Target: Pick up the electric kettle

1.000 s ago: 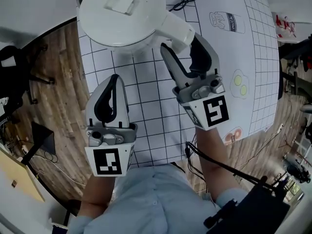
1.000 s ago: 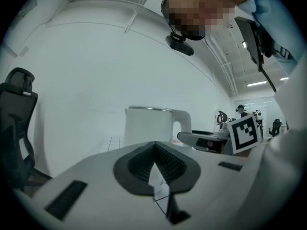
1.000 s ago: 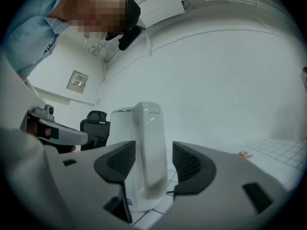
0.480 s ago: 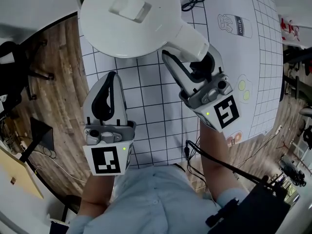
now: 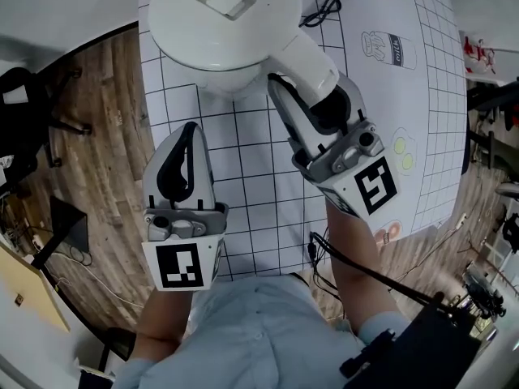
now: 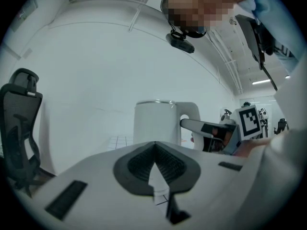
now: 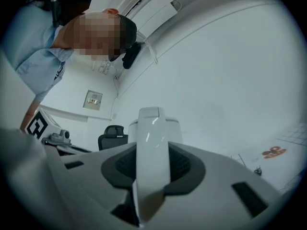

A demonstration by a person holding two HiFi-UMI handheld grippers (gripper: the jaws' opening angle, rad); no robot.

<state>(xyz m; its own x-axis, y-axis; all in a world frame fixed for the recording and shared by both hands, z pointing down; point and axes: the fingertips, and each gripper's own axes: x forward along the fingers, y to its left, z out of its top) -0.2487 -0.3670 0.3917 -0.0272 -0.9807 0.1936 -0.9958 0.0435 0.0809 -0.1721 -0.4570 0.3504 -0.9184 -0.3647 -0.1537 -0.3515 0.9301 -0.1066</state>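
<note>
The white electric kettle [image 5: 223, 19] stands at the table's far side, its handle [image 5: 312, 59] pointing toward me. My right gripper [image 5: 312, 87] has its jaws around that handle and they are closing. In the right gripper view the handle [image 7: 152, 147] fills the gap between the dark pads, which touch both its sides, with the kettle body [image 7: 172, 128] behind. My left gripper [image 5: 188, 130] hovers over the table to the kettle's near left, shut and holding nothing. In the left gripper view the kettle [image 6: 153, 123] stands ahead of its jaws [image 6: 154, 145], and the right gripper [image 6: 192, 124] is at the handle.
The table [image 5: 243, 185] wears a white cloth with a black grid and printed pictures, one a carton [image 5: 385, 47]. A black cord with a plug [image 5: 324, 6] lies behind the kettle. Wooden floor [image 5: 89, 136] shows at the left, and an office chair [image 6: 19, 128] stands there.
The right gripper's jaws have narrowed from wide open onto the kettle's handle. The right hand and the kettle have shifted a little up and right in the head view. The left gripper has stayed put.
</note>
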